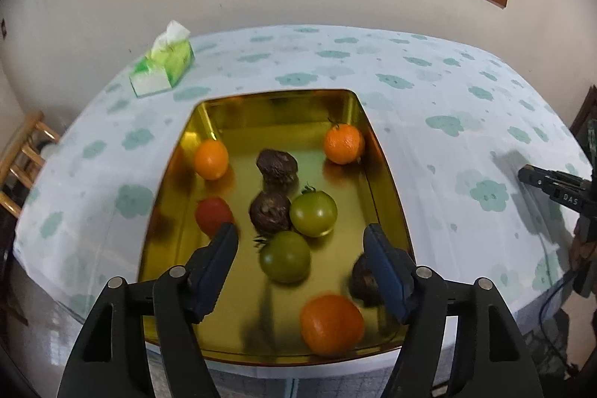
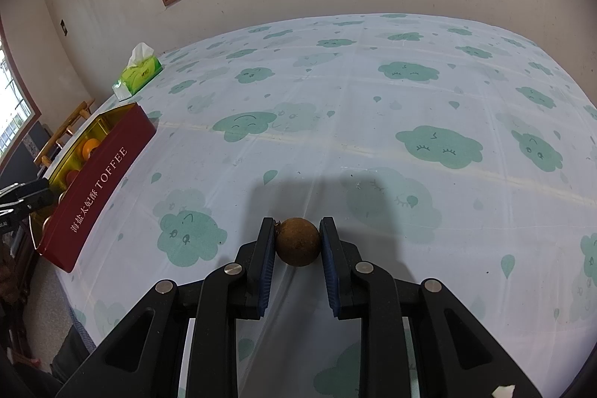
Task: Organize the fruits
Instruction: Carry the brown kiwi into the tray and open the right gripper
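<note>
Nine fruits lay in the tin (image 1: 388, 170); left tool (image 1: 300, 247) stood apart above them, empty; right tool (image 2: 297, 241) was clamped on one brown fruit (image 2: 297, 241), not yet binned.

A table (image 2: 373, 107) draped in a pale cloth printed with green cloud faces carries a gold-lined toffee tin (image 1: 276, 101) near its left edge and a green tissue box (image 1: 164, 68) at the far-left corner.
</note>
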`<state>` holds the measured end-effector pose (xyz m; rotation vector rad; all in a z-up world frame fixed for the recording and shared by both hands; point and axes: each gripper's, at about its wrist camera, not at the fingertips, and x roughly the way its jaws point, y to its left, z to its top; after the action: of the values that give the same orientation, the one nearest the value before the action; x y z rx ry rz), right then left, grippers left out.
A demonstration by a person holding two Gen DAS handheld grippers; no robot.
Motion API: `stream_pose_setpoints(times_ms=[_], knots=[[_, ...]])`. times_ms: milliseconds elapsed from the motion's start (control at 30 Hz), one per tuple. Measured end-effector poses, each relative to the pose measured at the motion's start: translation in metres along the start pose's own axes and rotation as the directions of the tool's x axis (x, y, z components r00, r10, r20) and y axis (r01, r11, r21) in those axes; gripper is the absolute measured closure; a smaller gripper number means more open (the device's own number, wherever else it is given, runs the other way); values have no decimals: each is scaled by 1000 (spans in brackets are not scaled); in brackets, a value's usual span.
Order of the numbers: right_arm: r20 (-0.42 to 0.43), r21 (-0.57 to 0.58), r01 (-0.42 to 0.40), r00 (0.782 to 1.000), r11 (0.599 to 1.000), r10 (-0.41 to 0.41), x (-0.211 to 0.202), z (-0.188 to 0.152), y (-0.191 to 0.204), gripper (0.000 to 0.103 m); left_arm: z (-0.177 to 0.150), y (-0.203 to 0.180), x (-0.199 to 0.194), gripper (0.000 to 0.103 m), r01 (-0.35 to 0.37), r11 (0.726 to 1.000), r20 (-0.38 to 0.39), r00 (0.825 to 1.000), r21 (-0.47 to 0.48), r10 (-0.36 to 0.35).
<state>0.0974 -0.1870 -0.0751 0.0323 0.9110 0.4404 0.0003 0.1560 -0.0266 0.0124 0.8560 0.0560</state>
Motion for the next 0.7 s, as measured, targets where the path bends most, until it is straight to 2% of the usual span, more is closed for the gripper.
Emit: stream_pose_setpoints(times_ms=[367, 700], knots=[[-9, -29, 37, 999, 999, -37, 0, 1, 5, 81, 2, -2, -11, 32, -75, 997, 37, 997, 36, 74], [19, -62, 16, 1000, 998, -15, -10, 5, 28, 81, 0, 1, -15, 32, -101, 994, 56, 994, 35, 99]])
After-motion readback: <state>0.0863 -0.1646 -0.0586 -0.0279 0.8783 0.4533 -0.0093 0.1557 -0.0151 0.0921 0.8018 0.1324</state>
